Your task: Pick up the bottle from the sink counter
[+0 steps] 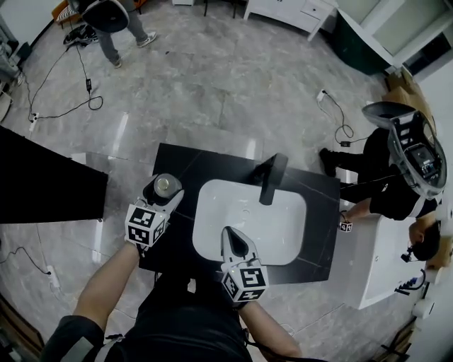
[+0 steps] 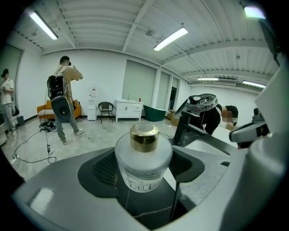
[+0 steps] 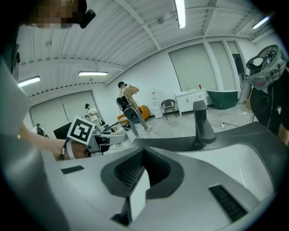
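Note:
A round frosted-white bottle (image 1: 163, 185) with a gold cap stands at the left end of the black sink counter (image 1: 185, 164). My left gripper (image 1: 163, 191) has a jaw on each side of it, and in the left gripper view the bottle (image 2: 143, 158) fills the gap between the dark pads (image 2: 101, 169) of the left gripper (image 2: 144, 176). My right gripper (image 1: 234, 240) hovers over the near rim of the white basin (image 1: 283, 219). In the right gripper view the right gripper (image 3: 143, 170) is shut with nothing held.
A black faucet (image 1: 271, 178) rises at the basin's far edge. A crouching person (image 1: 382, 177) and a white unit (image 1: 375, 261) are close on the right. A black panel (image 1: 42, 187) stands to the left. Another person (image 1: 106, 21) walks far off, and cables (image 1: 67, 106) trail on the floor.

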Available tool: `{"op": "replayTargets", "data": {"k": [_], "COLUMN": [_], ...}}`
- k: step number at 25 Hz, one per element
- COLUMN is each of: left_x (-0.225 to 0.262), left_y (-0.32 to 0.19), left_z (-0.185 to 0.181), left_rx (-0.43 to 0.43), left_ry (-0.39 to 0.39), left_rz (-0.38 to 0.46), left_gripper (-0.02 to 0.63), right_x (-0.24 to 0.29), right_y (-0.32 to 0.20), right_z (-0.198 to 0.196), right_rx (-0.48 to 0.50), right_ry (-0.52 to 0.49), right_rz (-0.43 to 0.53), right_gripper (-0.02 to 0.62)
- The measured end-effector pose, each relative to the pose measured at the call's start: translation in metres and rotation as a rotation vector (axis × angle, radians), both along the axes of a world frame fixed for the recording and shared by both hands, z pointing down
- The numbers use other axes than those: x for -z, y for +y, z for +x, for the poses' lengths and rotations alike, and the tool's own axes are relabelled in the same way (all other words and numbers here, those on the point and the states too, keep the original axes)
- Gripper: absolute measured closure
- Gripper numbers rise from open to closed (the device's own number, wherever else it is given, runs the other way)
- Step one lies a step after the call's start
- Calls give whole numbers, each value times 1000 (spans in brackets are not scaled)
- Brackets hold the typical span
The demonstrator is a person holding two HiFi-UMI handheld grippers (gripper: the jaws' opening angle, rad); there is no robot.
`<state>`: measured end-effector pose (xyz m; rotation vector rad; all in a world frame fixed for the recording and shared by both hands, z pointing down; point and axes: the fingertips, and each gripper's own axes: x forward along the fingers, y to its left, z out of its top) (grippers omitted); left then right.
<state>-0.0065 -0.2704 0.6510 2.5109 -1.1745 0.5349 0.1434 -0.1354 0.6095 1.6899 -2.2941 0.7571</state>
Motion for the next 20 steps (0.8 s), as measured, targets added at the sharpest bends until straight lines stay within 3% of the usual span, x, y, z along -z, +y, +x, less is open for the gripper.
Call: {"op": "replayTargets", "data": {"k": [7,13,20], "left_x": [36,66,88], "left_y": [50,92,125], "left_z": [10,11,11], "left_rx": [-105,-95,-120], "left_ry": [0,82,25], "left_rz": [33,-4,13], "left_gripper": [272,272,272], "right_x": [11,21,30], "right_y": [12,28,42], "right_z": [-4,-8,-17], "right_rx": [9,26,52], "right_ry": [8,2,-6], "right_rz": [31,46,62], "right_gripper": [589,589,589]}}
